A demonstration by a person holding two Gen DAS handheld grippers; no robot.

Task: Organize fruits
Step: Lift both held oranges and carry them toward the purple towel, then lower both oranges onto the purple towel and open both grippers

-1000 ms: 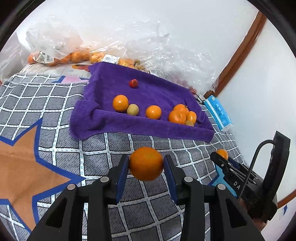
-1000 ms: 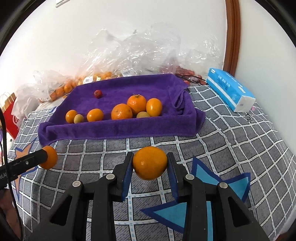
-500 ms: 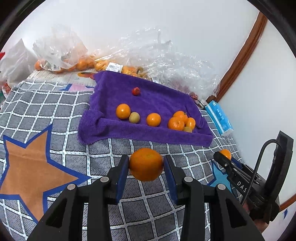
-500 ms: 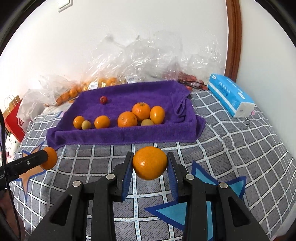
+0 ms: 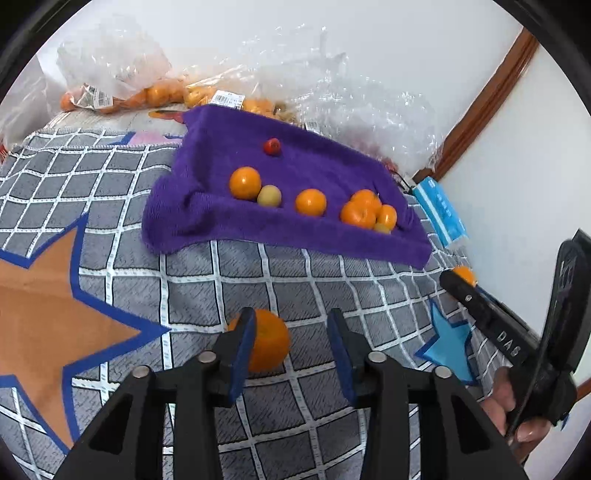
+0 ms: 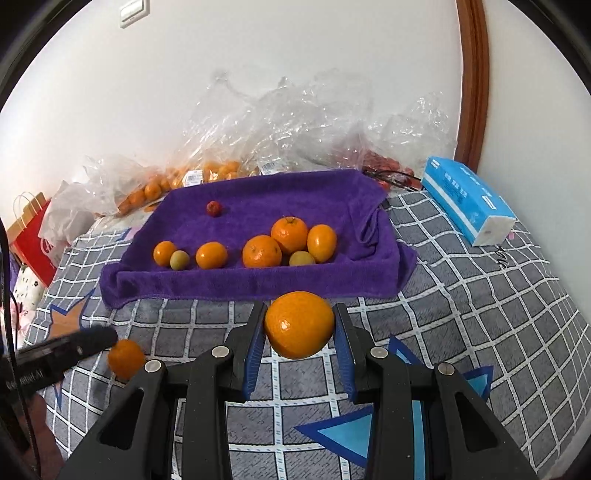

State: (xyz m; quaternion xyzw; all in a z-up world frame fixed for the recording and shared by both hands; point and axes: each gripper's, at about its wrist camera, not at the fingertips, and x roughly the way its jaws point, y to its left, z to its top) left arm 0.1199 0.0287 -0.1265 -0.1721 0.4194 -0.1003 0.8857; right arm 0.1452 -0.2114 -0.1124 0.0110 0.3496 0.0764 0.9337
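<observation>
The left gripper (image 5: 291,345) is letting go: its jaws are opening, and the orange (image 5: 267,345) sits on the checked bedspread (image 5: 110,177) against the left blue pad, at about nine o'clock from the gap's centre, with clear space to the right pad. The right gripper (image 6: 299,343) is clamped on a second orange (image 6: 299,324), both pads pressed to its sides, fruit held above the cover. Ahead at twelve o'clock lies the purple towel (image 6: 258,284) with its row of oranges, two pale round fruits and one small red fruit (image 6: 213,208). The right wrist view alone shows the red paper bag (image 6: 31,236) out at nine o'clock, the light switch (image 6: 135,11) high on the wall, and the whole blue tissue pack (image 6: 467,199) at two o'clock. The left wrist view alone gives the big orange star (image 5: 48,317) on the cover and a person's fingers (image 5: 506,402) round the right gripper's handle at four o'clock.
</observation>
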